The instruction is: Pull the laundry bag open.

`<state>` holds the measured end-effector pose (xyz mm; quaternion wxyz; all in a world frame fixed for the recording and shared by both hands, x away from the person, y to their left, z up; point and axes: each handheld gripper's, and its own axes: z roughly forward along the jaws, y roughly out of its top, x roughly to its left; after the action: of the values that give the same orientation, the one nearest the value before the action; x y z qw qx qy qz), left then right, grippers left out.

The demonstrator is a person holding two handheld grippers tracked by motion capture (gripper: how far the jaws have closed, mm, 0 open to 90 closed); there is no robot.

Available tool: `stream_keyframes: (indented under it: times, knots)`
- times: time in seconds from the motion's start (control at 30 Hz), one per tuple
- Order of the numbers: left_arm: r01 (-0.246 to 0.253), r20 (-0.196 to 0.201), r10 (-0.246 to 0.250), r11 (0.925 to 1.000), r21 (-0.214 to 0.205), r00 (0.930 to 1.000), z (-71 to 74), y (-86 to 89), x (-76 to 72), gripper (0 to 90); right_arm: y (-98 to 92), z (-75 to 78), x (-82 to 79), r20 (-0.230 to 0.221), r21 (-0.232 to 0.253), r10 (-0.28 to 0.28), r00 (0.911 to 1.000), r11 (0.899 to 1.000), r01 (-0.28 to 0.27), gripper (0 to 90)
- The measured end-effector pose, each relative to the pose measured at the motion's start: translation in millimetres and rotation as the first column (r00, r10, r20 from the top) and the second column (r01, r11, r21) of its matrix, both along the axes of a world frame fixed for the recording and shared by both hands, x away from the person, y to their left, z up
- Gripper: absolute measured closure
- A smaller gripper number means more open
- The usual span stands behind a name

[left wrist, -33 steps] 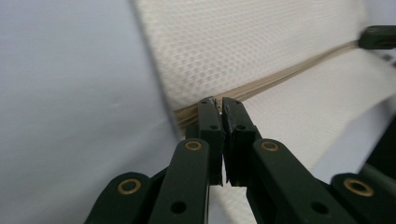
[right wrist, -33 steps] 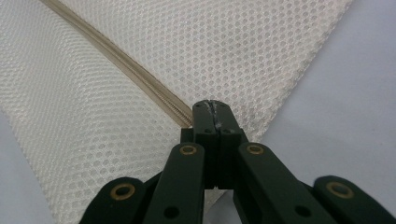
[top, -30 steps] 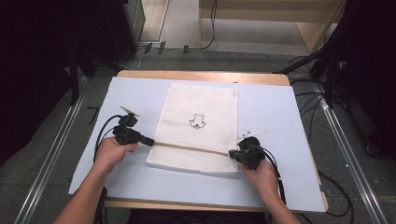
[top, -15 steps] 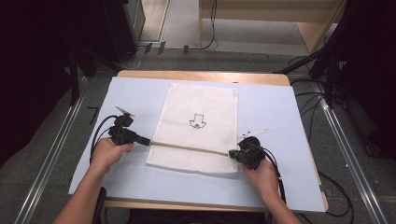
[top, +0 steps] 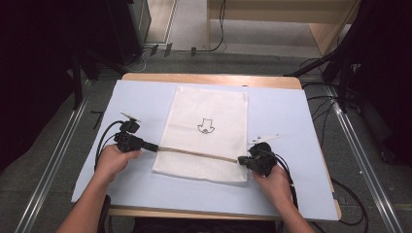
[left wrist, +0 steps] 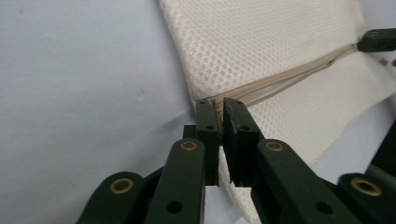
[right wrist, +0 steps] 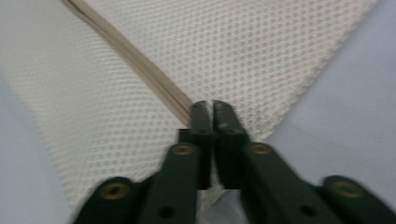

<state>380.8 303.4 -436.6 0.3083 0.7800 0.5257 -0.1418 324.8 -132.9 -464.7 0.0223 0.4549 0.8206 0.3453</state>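
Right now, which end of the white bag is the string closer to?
The near end, closest to the person: the tan string crosses just above it; the far end lies past the drawing.

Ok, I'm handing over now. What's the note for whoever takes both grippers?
Left gripper: at the bag's left edge, pinching the cord; its jaws have just been opening slightly.
Right gripper: the same at the right edge.
Mesh bag: flat on the blue mat.
Done: cord stretched straight across the bag.
Left: probably release both ends and back off.
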Motion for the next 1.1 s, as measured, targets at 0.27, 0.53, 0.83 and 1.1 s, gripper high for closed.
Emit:
stream_keyframes:
  times: [0.27,0.53,0.83,1.1]
  knots:
    - [0.045,0.051,-0.044,0.9987,-0.023,0.9978,3.3,-8.1,-2.6,67.7,-5.4,4.8,-2.0,0.025,0.040,0.019,0.9995,0.999,-0.020,74.6]
    - [0.036,0.138,-0.030,0.9984,-0.043,0.9900,10.2,-5.1,-4.5,53.1,-12.6,11.3,-2.5,0.086,0.083,0.013,0.9962,0.996,-0.020,64.2]
    - [0.024,0.250,-0.012,0.9988,-0.044,0.9682,18.3,3.0,-6.5,44.4,-21.3,16.2,-2.9,0.156,0.097,-0.007,0.9877,0.995,-0.008,56.9]
    - [0.006,0.280,0.004,0.9994,-0.033,0.9601,21.2,7.8,-6.9,42.7,-28.0,19.5,-3.9,0.204,0.096,-0.014,0.9790,0.995,-0.006,55.3]
